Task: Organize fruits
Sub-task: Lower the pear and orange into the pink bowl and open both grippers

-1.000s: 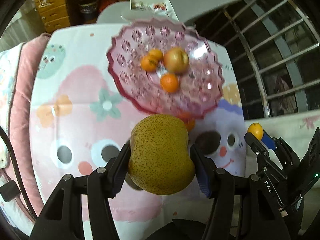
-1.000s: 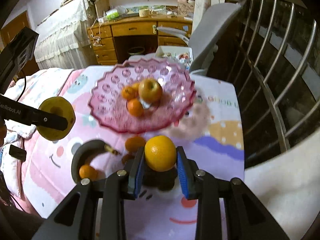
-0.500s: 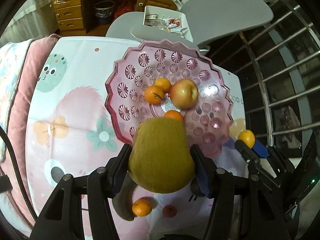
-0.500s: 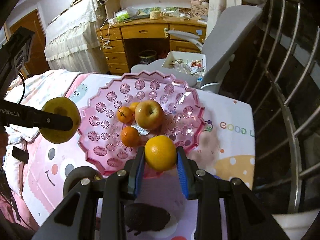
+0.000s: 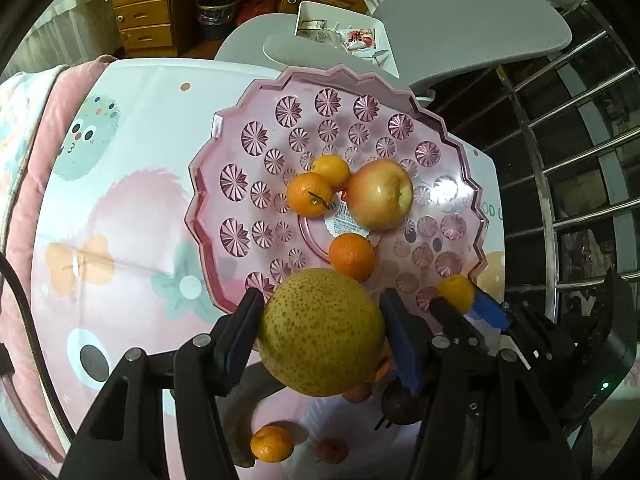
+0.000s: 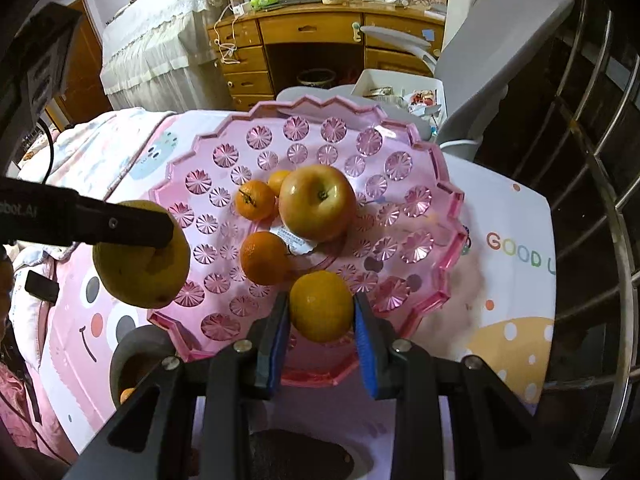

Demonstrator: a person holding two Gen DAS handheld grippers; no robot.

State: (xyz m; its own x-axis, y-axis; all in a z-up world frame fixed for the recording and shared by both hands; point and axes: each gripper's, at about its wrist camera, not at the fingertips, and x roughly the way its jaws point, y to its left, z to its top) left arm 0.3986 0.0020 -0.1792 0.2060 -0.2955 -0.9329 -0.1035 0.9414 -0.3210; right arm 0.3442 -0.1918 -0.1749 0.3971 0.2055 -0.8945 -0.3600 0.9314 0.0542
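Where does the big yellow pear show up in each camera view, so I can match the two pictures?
Left wrist view: the pear fills the lower centre, clamped in the left gripper, at the near rim of the pink plate.
Right wrist view: the pear hangs at the left edge, beside the plate's left rim.
Shared landmark: the apple on the plate.

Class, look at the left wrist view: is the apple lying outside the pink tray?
No. The apple lies inside the pink tray, beside small oranges.
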